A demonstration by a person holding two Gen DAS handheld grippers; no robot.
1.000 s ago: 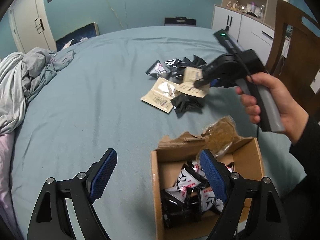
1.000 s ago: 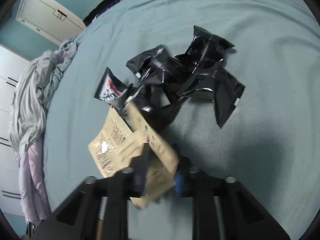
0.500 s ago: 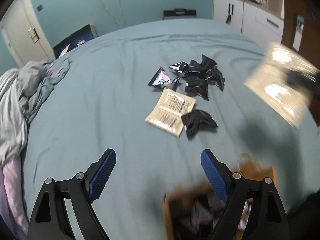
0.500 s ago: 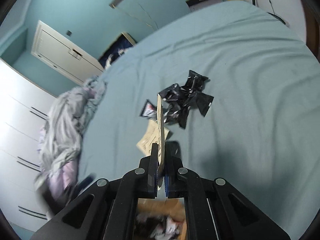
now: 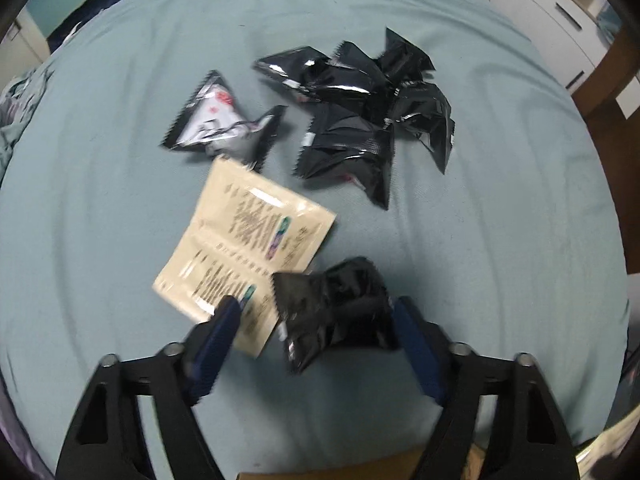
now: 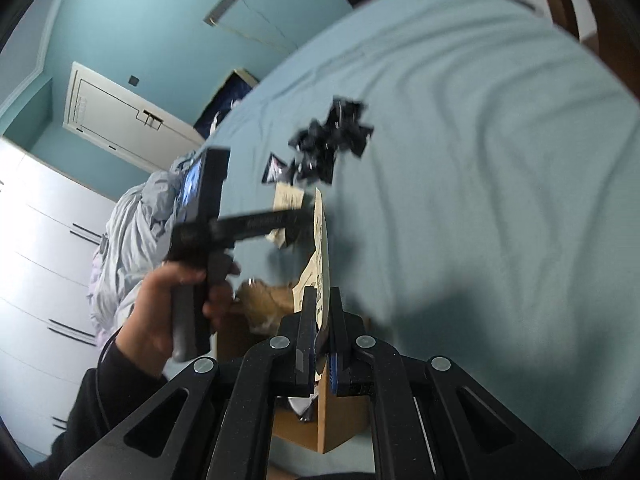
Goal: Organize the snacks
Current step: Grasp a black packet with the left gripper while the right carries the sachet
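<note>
My left gripper (image 5: 316, 312) is open, its blue pads on either side of a black snack packet (image 5: 340, 312) that lies partly on a beige packet (image 5: 248, 240) on the blue bedsheet. A pile of black packets (image 5: 372, 108) and a black-and-white one (image 5: 212, 116) lie beyond. My right gripper (image 6: 322, 308) is shut on a beige snack packet (image 6: 323, 240), held upright and edge-on above the cardboard box (image 6: 340, 416). The left gripper (image 6: 292, 224) also shows in the right wrist view, reaching over the packets.
A crumpled grey blanket (image 6: 132, 224) lies at the bed's left side. White wardrobes (image 6: 36, 264) and a door (image 6: 120, 120) stand beyond. A wooden chair (image 5: 608, 64) and white cabinets (image 5: 560, 4) are at the right. The box edge (image 5: 360, 468) shows below my left gripper.
My left gripper moved forward and down from over the box to the lone black packet. My right gripper lifted a beige packet off the pile and carried it back over the box.
</note>
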